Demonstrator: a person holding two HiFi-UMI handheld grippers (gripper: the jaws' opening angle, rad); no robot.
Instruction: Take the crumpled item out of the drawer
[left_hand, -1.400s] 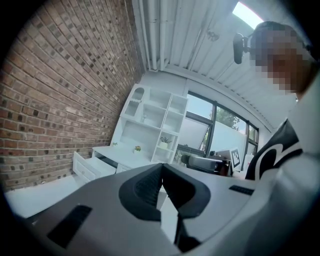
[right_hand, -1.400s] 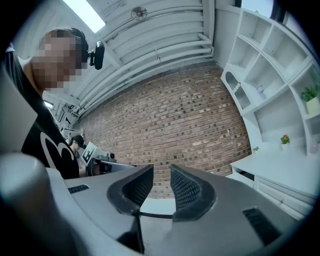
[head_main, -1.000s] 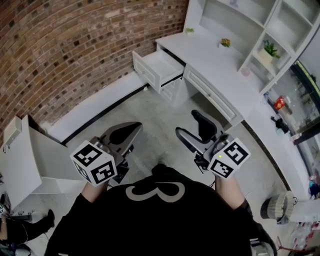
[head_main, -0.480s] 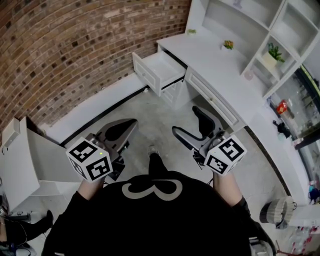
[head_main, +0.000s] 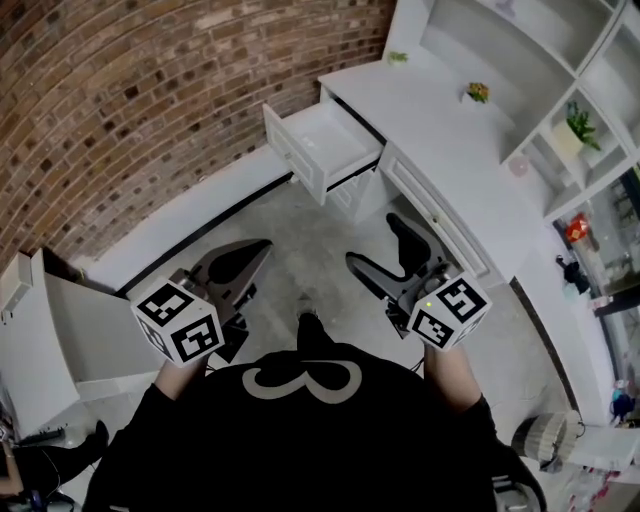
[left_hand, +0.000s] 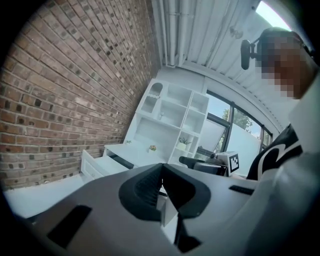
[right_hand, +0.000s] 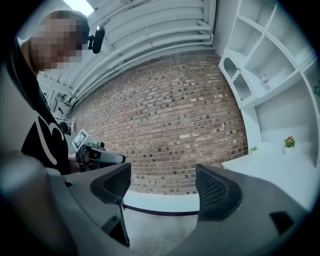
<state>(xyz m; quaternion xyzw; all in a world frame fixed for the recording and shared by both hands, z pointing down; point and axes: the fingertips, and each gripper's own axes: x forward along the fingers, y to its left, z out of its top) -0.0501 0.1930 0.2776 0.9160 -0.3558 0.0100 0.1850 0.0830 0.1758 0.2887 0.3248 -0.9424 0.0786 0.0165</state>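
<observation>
The white drawer stands pulled out of the desk near the brick wall; its inside looks plain white and I cannot make out a crumpled item in it. It also shows in the left gripper view as the drawer, seen side on. My left gripper is held low in front of the person, its jaws shut with nothing between them. My right gripper hovers over the floor well short of the desk, jaws spread wide and empty.
A shelf unit rises behind the desk, with small plants on it. A brick wall runs along the left. A white cabinet stands at the near left and a wire basket at the near right.
The right gripper's jaws have spread a little wider. The head view has shifted slightly, with the desk and drawer now lower in the picture. Both grippers stay in front of the body.
</observation>
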